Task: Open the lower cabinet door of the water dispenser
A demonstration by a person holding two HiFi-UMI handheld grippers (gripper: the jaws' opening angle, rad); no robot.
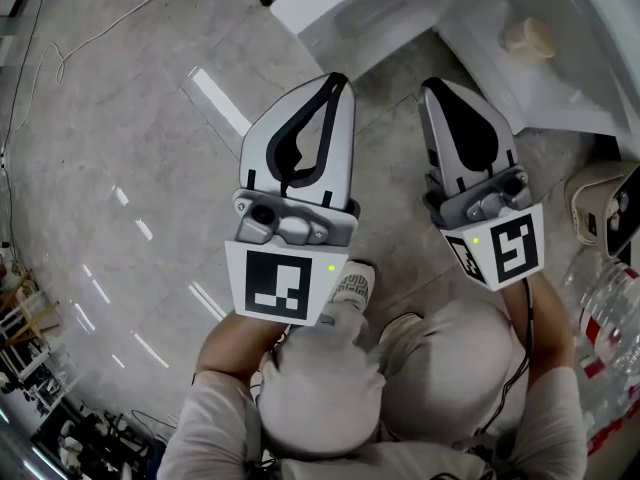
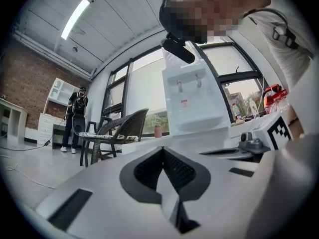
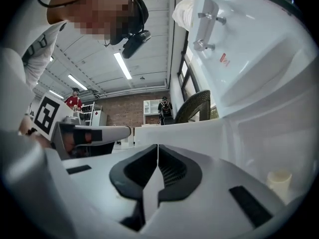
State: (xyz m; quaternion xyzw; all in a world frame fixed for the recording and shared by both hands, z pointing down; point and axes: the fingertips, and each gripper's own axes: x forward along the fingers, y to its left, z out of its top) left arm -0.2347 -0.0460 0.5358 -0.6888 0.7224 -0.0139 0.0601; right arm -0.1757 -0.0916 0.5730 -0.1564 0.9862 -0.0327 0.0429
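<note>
Left gripper (image 1: 338,80) jaws pressed together, nothing held; right gripper (image 1: 428,86) likewise — near water dispenser (image 3: 249,83)

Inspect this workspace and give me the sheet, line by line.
Surface: grey glossy floor.
Job's things: white water dispenser; its lower cabinet door appears swung open, with a cup inside.
Clutter: water bottles at the right edge; wicker chair.
Grippers: left gripper and right gripper both have their fingers together, holding nothing.
Cables: thin cable on the floor, far left.
Surroundings: large windows, brick wall, a bystander.
</note>
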